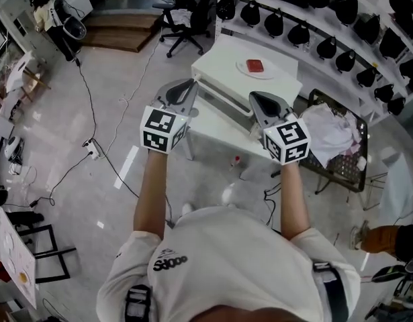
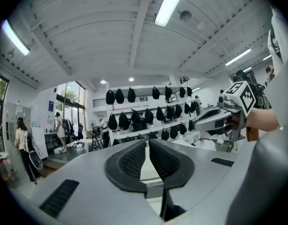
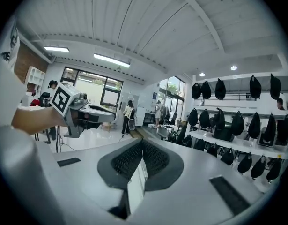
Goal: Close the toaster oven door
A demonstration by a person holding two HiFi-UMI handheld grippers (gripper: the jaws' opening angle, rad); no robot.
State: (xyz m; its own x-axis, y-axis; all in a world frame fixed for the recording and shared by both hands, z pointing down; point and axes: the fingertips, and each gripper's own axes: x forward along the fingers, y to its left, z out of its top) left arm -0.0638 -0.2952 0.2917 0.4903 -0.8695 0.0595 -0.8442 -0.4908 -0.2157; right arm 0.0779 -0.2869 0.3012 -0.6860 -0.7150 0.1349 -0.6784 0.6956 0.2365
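Note:
No toaster oven shows in any view. In the head view both grippers are held out at chest height over a white table (image 1: 219, 66), on which a white plate (image 1: 245, 69) carries a small red thing (image 1: 255, 66). My left gripper (image 1: 186, 87) hovers near the table's left corner; in the left gripper view its tips (image 2: 147, 142) stand a narrow slit apart with nothing between them. My right gripper (image 1: 258, 99) is over the table's front edge; in the right gripper view its tips (image 3: 143, 142) touch, holding nothing. Each gripper view shows the other gripper off to the side.
White shelves with several black bags (image 1: 313, 19) run along the back right. A wire basket with white cloth (image 1: 334, 136) stands right of the table. A black office chair (image 1: 182, 25) is behind it. Cables and a power strip (image 1: 92, 151) lie on the floor at left.

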